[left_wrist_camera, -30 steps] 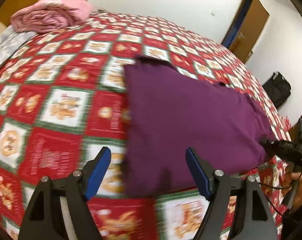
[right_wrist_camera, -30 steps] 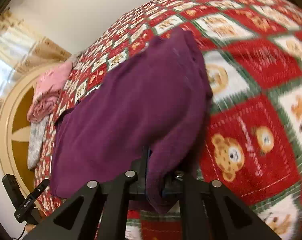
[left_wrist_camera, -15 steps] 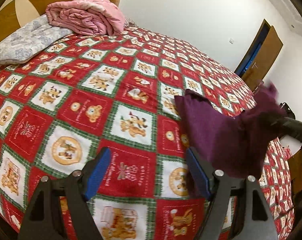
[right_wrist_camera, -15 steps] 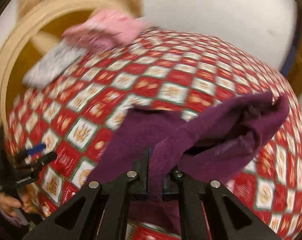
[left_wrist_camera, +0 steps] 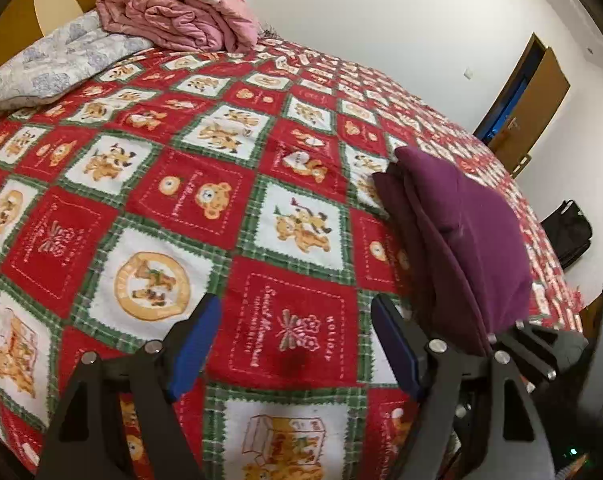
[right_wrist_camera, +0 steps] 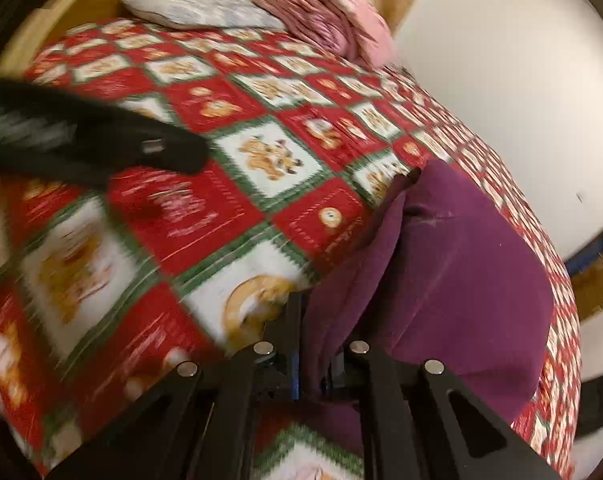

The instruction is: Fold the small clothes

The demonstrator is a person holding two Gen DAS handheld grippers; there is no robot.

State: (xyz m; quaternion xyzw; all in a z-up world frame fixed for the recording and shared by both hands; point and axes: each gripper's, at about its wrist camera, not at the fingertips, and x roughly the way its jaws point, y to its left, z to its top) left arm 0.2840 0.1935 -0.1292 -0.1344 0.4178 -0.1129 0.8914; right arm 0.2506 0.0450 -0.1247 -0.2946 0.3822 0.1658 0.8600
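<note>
A purple garment [left_wrist_camera: 461, 232] lies folded over in layers on the red, green and white patchwork bedspread [left_wrist_camera: 181, 200]. In the right wrist view the same purple garment [right_wrist_camera: 453, 272] fills the lower right, and my right gripper [right_wrist_camera: 319, 344] is shut on its near edge, the cloth bunched between the pads. My left gripper [left_wrist_camera: 297, 340] hovers open over bare bedspread just left of the garment, with nothing between its blue pads [left_wrist_camera: 193, 344]. The right gripper's black body [left_wrist_camera: 541, 348] shows at the garment's near edge in the left wrist view.
A rolled pink blanket [left_wrist_camera: 173, 16] and a grey-white floral pillow [left_wrist_camera: 57, 64] lie by the wooden headboard [left_wrist_camera: 33, 4]. A brown door [left_wrist_camera: 521, 100] and a black bag [left_wrist_camera: 569, 232] stand beyond the bed's far side. The left gripper's dark arm [right_wrist_camera: 81, 140] crosses the right wrist view.
The right gripper swung the garment's held edge across and over, so the spread-out garment now lies folded in layers. The left gripper slid sideways off the garment onto bare bedspread.
</note>
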